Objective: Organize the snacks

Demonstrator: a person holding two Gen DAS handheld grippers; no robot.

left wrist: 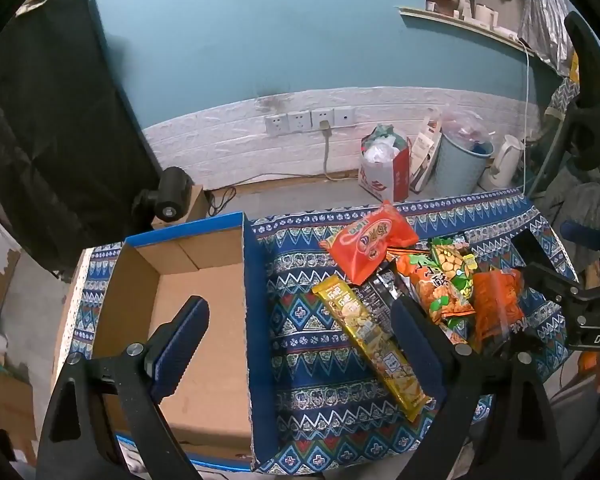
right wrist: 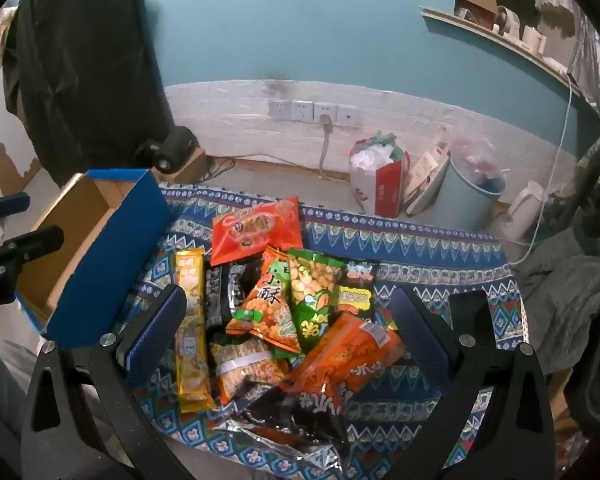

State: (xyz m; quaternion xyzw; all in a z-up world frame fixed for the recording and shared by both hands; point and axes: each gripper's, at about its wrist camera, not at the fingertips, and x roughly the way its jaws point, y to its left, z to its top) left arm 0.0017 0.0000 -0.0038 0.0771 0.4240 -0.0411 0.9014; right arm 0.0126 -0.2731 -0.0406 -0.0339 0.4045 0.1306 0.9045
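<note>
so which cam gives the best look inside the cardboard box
The left wrist view: it looks down into the cardboard box, showing its bare brown floor and inner walls, with no snacks inside. The right wrist view catches the box only at its left edge, mostly the blue outer wall and a sliver of interior.

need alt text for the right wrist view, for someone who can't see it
The open right gripper hovers over a pile of snack packets on a blue patterned tablecloth, including a long yellow packet and a red-orange bag. An open blue cardboard box, with no snacks visible inside, sits at the left, with the left gripper at the frame edge beside it.
</note>
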